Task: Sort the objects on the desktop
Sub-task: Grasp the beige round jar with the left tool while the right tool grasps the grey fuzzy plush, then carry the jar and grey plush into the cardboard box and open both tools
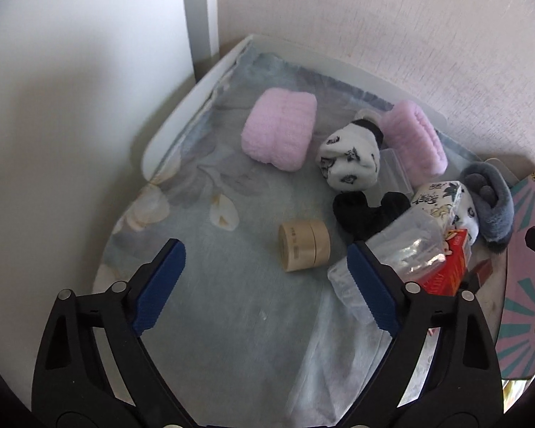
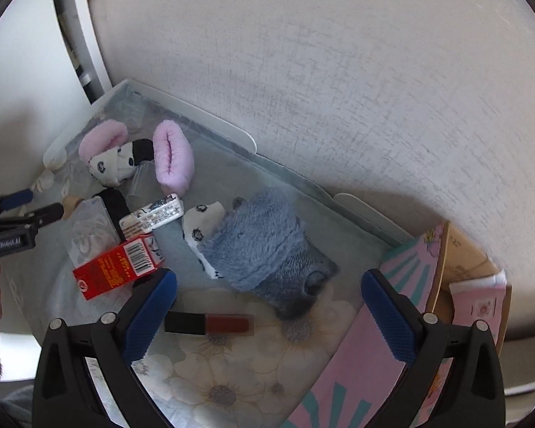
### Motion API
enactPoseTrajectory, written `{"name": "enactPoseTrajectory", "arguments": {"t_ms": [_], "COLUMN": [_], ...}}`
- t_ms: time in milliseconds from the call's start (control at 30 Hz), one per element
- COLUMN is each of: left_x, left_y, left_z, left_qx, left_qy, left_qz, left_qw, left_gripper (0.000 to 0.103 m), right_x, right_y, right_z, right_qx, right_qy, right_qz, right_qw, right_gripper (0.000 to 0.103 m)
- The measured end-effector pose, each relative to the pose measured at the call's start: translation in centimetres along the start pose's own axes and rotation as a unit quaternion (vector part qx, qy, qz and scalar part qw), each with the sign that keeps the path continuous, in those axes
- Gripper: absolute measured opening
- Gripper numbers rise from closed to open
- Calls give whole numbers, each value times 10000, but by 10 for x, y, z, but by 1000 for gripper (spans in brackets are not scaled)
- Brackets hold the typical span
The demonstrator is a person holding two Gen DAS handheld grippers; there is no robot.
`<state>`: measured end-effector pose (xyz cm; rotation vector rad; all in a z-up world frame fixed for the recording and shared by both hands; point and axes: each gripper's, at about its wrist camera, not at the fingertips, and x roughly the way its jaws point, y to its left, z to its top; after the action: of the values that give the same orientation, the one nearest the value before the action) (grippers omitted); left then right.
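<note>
- The left gripper (image 1: 265, 271) has its blue pads spread wide with nothing between them; the wooden cylinder (image 1: 304, 245) lies on its side just past the tips, toward one o'clock.
- The right gripper (image 2: 269, 301) is spread just as wide and empty; a dark red lipstick tube (image 2: 210, 323) lies flat between the fingers, touching neither.
- At twelve o'clock from the right tips sits the grey-blue fluffy sock (image 2: 264, 246); the red box (image 2: 116, 267) is at ten o'clock.
- At three o'clock stands the pink patterned box (image 2: 371, 342), probably the sorting bin.
- Judged step: both grippers are approaching for a pick.
- Next, each should centre over its item and close; the round cylinder may roll.
</note>
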<state>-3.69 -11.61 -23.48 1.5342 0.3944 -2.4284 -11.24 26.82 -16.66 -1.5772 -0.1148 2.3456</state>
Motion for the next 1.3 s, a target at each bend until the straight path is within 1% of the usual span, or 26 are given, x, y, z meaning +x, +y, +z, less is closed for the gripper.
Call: {"name": "enactPoseTrajectory", "arguments": {"t_ms": [133, 267, 333, 400, 433, 467, 500, 533, 633, 700, 733, 767, 833, 900, 933, 1000, 1100, 1133, 1200, 1300], "left_x": [9, 14, 16, 18, 20, 21, 23, 24, 24, 23, 22, 21, 18, 14, 13, 11, 10, 13, 9, 5], "left_y": [-2, -3, -3, -3, -3, -4, -4, -5, -7, -9, -9, -9, -8, -8, -8, -9, -13, -5, -7, -10], "left_z": [0, 1, 2, 2, 2, 2, 2, 1, 0, 0, 0, 0, 1, 2, 2, 3, 3, 6, 7, 9], "left_qx": [14, -3, -30, -54, -53, -50, -48, -51, -9, 60, 76, 78, 51, 81, 110, 133, 136, 155, 214, 327], "left_qy": [104, 149, 160, 182, 210, 235, 267, 289, 267, 240, 234, 232, 194, 130, 120, 124, 134, 123, 111, 134], "left_qz": [-44, -56, -50, -59, -59, -54, -52, -62, -38, 5, -1, -16, -35, 3, 15, -12, -47, -52, -42, 58], "left_qw": [9999, 9999, 9999, 9998, 9997, 9997, 9996, 9996, 9996, 9997, 9997, 9997, 9998, 9999, 9999, 9998, 9998, 9998, 9997, 9994], "left_gripper": [89, 88, 85, 78, 76, 72, 68, 65, 54, 39, 35, 28, 28, 28, 28, 28, 28, 28, 28, 28], "right_x": [13, 27, 34, 41, 43, 47, 51, 55, 64, 68, 70, 71, 69, 65, 64, 62, 60, 58, 54, 50], "right_y": [3, 4, 3, 3, 3, 3, 4, 4, 3, 1, 0, -1, -4, -7, -8, -12, -17, -18, -22, -29], "right_z": [4, 9, 13, 16, 17, 18, 20, 21, 22, 23, 22, 22, 22, 22, 22, 21, 22, 22, 24, 25], "right_qx": [-329, -405, -432, -425, -416, -437, -456, -481, -396, -271, -208, -138, -41, 14, 57, 140, 236, 273, 373, 569], "right_qy": [96, 209, 262, 309, 335, 377, 414, 481, 614, 718, 764, 775, 746, 710, 692, 697, 689, 659, 627, 622], "right_qz": [-29, 46, 45, 73, 84, 89, 80, 87, 321, 555, 624, 651, 733, 744, 761, 807, 847, 832, 811, 779], "right_qw": [9994, 9989, 9987, 9986, 9985, 9983, 9981, 9976, 9968, 9955, 9949, 9948, 9945, 9947, 9947, 9942, 9937, 9940, 9940, 9934], "right_gripper": [103, 103, 103, 103, 103, 102, 101, 100, 87, 69, 68, 66, 60, 50, 47, 37, 30, 29, 26, 25]}}
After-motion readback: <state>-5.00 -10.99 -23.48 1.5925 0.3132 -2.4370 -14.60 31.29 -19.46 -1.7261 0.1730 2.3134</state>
